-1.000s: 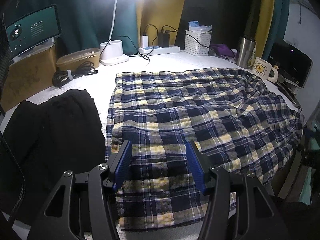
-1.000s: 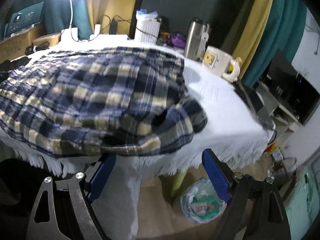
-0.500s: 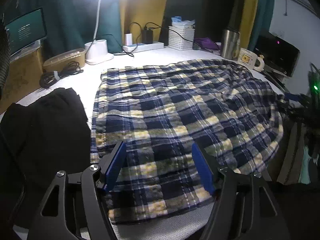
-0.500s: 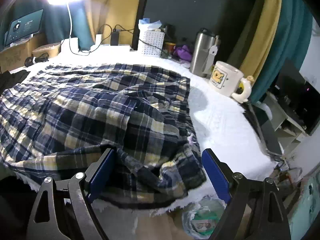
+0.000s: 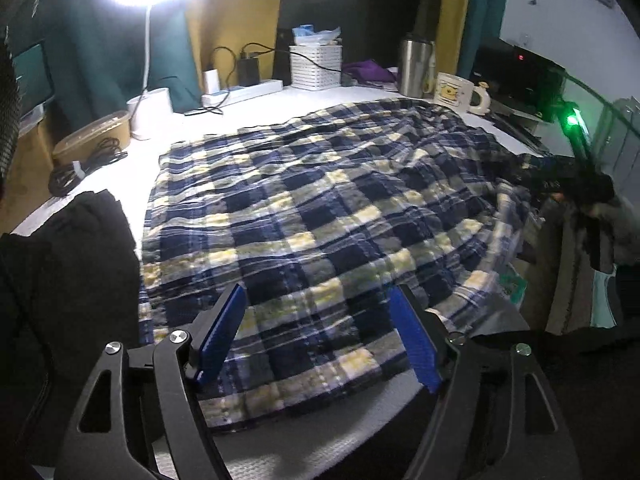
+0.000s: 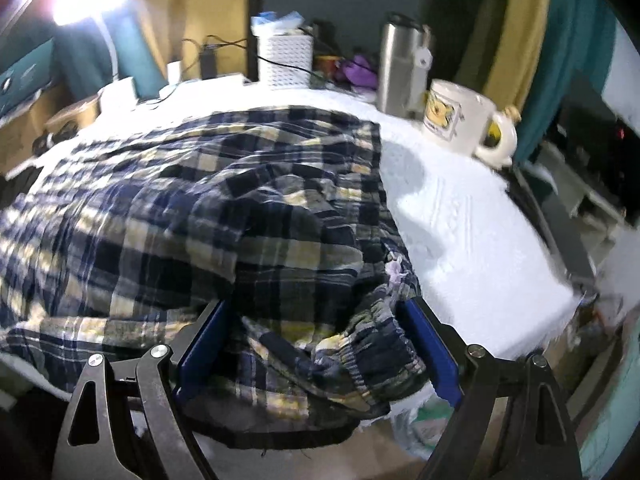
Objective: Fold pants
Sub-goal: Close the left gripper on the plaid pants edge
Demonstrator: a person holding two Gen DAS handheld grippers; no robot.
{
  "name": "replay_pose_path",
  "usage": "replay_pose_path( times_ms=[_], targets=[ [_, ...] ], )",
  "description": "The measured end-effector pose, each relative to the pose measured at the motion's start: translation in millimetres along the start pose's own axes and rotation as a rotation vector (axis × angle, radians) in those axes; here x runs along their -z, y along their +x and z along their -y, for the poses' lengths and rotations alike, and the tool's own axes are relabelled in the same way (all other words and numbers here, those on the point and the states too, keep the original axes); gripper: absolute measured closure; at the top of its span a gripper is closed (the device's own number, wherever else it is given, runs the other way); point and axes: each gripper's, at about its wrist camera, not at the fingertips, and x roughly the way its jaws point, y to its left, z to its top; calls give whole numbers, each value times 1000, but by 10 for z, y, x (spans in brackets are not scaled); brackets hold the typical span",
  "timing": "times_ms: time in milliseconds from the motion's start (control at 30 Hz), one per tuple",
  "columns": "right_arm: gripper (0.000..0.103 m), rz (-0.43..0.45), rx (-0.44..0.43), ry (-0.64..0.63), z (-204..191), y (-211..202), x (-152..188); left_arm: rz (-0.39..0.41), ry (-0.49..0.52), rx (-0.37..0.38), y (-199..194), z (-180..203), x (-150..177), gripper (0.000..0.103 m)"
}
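Blue, yellow and white plaid pants [image 5: 320, 200] lie spread across the white table cover [image 5: 248, 104]. My left gripper [image 5: 317, 288] hovers low over their near left hem. Its jaws are opening, and the cloth lies under and between the blue pads [image 5: 222, 332], which do not press on it. In the right wrist view the bunched elastic waistband [image 6: 360, 344] hangs at the table's near edge. My right gripper [image 6: 314, 304] stands wide open around that bunch, with cloth between its pads [image 6: 430, 348] but not squeezed.
A black garment [image 5: 60, 280] lies left of the pants. Along the back stand a lamp base [image 5: 154, 110], coiled cables [image 5: 80, 164], a white basket [image 5: 316, 66], a steel tumbler [image 5: 416, 64] and a mug [image 6: 460, 116]. The table edge [image 6: 560, 292] drops off at right.
My left gripper's jaws have widened and it has slid along the near hem. My right gripper came in from beyond the table edge; the waistband bunch now sits between its jaws.
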Motion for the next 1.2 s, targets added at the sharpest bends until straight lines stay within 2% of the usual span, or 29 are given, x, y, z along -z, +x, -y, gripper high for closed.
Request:
replay_pose_path(
  times_ms=[67,233,367,467,567,600,633,667,733,800,867,967,1067,1200],
  targets=[
    [14,-7,4,8,-2,20,-19,1,22,12,-11,30,10,27],
    [11,-25,12,41,6,95,-46,-10,67,68,-71,88,94,17],
    [9,-45,16,79,31,139,-88,-29,114,81,-99,130,165,13],
    [8,-55,13,100,44,157,-119,-88,150,19,35,190,241,13],
    [8,-49,3,113,64,147,-127,-74,135,-8,55,185,252,11],
    [8,-45,-4,114,73,137,-119,-71,116,-13,66,161,236,15],
    [8,-40,-10,115,86,127,-114,-64,107,-15,72,140,230,28],
    [8,-29,-18,118,101,102,-104,-57,98,-2,76,118,216,36],
    [8,6,-20,112,123,11,-89,-52,82,-6,82,87,175,74],
    [8,44,-1,89,125,-108,-63,-47,54,2,100,47,116,90],
    [8,92,41,56,97,-261,-23,-26,17,12,83,25,61,95],
    [8,133,61,-16,-18,-489,76,-12,-29,29,72,-22,-15,96],
    [8,144,34,-96,-175,-641,190,4,-57,47,35,-62,-89,97],
    [8,114,-3,-207,-392,-667,367,14,-70,60,-11,-97,-153,97]
  ],
)
